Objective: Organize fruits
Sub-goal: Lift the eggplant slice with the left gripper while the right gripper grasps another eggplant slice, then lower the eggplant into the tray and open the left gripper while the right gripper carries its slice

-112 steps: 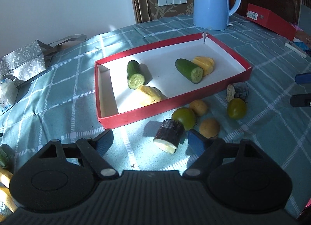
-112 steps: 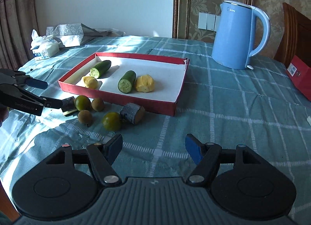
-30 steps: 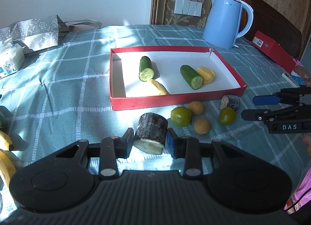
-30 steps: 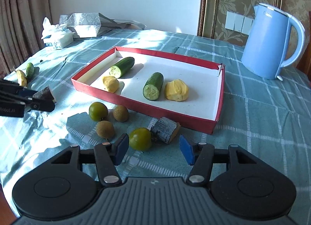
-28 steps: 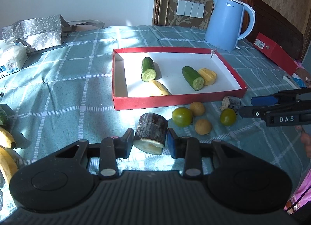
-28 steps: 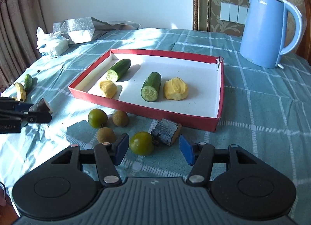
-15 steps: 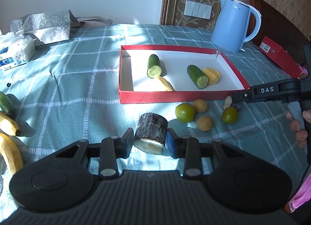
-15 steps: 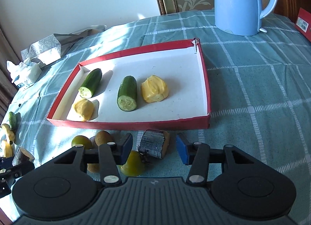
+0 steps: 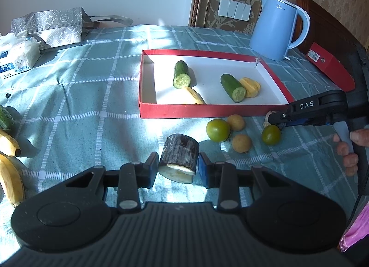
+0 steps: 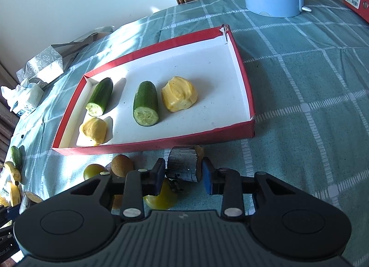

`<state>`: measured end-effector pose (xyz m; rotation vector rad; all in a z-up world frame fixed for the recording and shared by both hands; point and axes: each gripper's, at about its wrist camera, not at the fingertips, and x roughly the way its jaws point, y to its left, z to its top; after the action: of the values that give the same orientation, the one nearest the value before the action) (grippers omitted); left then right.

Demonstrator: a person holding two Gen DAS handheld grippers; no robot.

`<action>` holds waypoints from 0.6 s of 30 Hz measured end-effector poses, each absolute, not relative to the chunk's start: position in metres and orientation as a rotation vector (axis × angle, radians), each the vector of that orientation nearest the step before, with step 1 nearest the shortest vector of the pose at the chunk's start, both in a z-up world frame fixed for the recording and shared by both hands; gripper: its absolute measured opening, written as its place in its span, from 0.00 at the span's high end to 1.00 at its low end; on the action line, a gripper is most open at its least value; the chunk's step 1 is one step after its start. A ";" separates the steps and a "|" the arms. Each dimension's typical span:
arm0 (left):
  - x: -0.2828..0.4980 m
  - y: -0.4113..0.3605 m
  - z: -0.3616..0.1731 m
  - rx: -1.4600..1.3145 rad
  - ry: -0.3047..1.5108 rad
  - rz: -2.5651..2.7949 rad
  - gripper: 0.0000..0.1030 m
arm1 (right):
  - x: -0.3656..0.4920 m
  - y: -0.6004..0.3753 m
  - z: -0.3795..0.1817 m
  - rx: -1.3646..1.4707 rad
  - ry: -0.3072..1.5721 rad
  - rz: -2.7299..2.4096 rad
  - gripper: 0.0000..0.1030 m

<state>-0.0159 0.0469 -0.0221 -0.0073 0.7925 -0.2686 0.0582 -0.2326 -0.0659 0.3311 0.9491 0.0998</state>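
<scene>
My left gripper point(image 9: 178, 168) is shut on a dark-skinned eggplant chunk point(image 9: 179, 156) and holds it above the cloth in front of the red tray point(image 9: 207, 107). My right gripper point(image 10: 183, 174) has its jaws around a second eggplant chunk point(image 10: 183, 163) just in front of the tray point(image 10: 161, 144); the left pad touches it, a small gap shows at the right pad. The tray holds two cucumber halves point(image 10: 146, 103) and two yellow pieces point(image 10: 179, 97). Green round fruits point(image 9: 218, 130) and brown round fruits point(image 9: 241, 143) lie on the cloth.
A blue kettle point(image 9: 274, 34) stands behind the tray. A red box point(image 9: 329, 66) lies at the right. Bananas point(image 9: 9, 167) and a cucumber piece point(image 9: 4, 117) lie at the left edge. A tissue pack point(image 9: 18, 57) and a grey bag point(image 9: 50, 27) sit at the back left.
My right gripper has come down and forward over the second eggplant chunk and its jaws have narrowed around it. My left gripper still holds its chunk, drawn back slightly.
</scene>
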 end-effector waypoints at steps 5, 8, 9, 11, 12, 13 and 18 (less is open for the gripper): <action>-0.012 0.045 -0.020 -0.007 0.784 -0.288 0.68 | 0.041 -0.243 -0.051 0.303 0.905 0.110 0.69; -0.008 0.044 -0.017 -0.014 0.774 -0.301 0.68 | 0.026 -0.253 -0.042 0.268 0.870 0.107 0.69; -0.006 0.043 -0.016 -0.018 0.773 -0.306 0.68 | 0.021 -0.257 -0.040 0.260 0.861 0.101 0.69; -0.002 0.041 -0.014 -0.024 0.766 -0.318 0.68 | 0.013 -0.263 -0.038 0.252 0.858 0.093 0.69; 0.000 0.040 -0.012 -0.027 0.764 -0.322 0.68 | 0.009 -0.266 -0.038 0.249 0.857 0.088 0.69; 0.004 0.037 -0.010 -0.026 0.759 -0.329 0.68 | 0.005 -0.270 -0.038 0.245 0.854 0.078 0.69; 0.027 0.022 -0.001 -0.021 0.721 -0.355 0.68 | -0.010 -0.280 -0.038 0.258 0.845 0.042 0.69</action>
<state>0.0274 0.0217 -0.0009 -0.0211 0.7207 -0.3551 -0.0101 -0.2801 -0.0379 0.2582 0.8446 0.0423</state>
